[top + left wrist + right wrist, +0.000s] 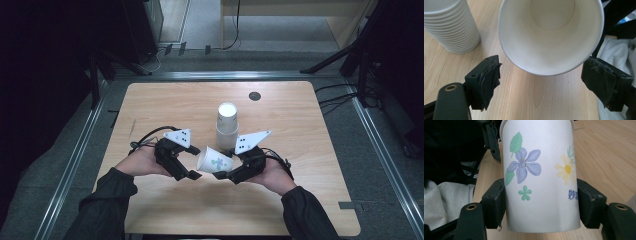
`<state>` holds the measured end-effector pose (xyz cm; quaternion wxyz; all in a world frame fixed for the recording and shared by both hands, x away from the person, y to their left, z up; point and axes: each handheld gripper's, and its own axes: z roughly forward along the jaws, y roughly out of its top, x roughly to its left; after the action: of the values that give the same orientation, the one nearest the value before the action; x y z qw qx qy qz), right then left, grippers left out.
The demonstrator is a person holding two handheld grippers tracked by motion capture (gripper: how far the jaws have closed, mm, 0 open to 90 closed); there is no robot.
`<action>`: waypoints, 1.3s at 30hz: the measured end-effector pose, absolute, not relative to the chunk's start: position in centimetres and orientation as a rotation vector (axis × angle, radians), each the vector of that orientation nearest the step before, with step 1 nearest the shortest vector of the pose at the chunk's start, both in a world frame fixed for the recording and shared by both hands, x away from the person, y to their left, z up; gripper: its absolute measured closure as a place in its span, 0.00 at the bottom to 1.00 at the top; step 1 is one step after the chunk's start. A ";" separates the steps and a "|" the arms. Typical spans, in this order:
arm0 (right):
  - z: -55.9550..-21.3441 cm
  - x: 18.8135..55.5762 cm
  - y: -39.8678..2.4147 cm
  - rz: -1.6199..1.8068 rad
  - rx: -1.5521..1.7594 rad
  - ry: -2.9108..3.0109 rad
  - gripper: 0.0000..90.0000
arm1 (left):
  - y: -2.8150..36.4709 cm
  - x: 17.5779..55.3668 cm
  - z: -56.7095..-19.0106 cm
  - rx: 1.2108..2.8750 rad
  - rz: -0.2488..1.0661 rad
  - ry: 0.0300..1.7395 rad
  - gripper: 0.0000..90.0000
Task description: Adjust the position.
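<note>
Right gripper (541, 202) clamps white flower-printed paper cup (540, 175), tilted sideways; left gripper (549, 82) open wide, empty, at its rim.

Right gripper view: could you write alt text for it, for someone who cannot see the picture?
A white paper cup printed with a purple flower, a yellow daisy and green leaves is clamped near its base between the two black jaws of the right gripper. Behind it lies a light wooden table, with dark equipment and white cloth at the left.
</note>
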<state>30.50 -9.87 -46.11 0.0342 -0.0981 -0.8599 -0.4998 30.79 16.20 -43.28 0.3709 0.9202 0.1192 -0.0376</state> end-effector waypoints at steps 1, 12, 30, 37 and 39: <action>-46.1 30.5 -9.9 -1.540 -0.303 -2.641 0.37 | 16.3 30.8 -43.2 2.358 -0.084 0.306 0.18; -45.9 30.7 -10.5 -1.567 -0.328 -2.611 0.37 | 16.4 30.6 -43.6 2.259 -0.136 0.364 0.18; -46.2 30.8 -10.4 -1.587 -0.327 -2.555 0.37 | 16.0 31.0 -43.8 2.087 -0.191 0.426 0.19; -46.4 31.0 -10.3 -1.590 -0.343 -2.522 0.37 | 16.0 31.0 -43.8 2.048 -0.189 0.443 0.23; -46.4 31.0 -10.2 -1.591 -0.337 -2.524 0.37 | 16.0 31.1 -43.9 2.048 -0.209 0.450 0.23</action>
<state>31.01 -10.24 -46.44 0.0696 -0.1119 -0.8385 -0.5287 31.15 15.96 -43.92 0.4945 0.8448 0.1855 -0.0863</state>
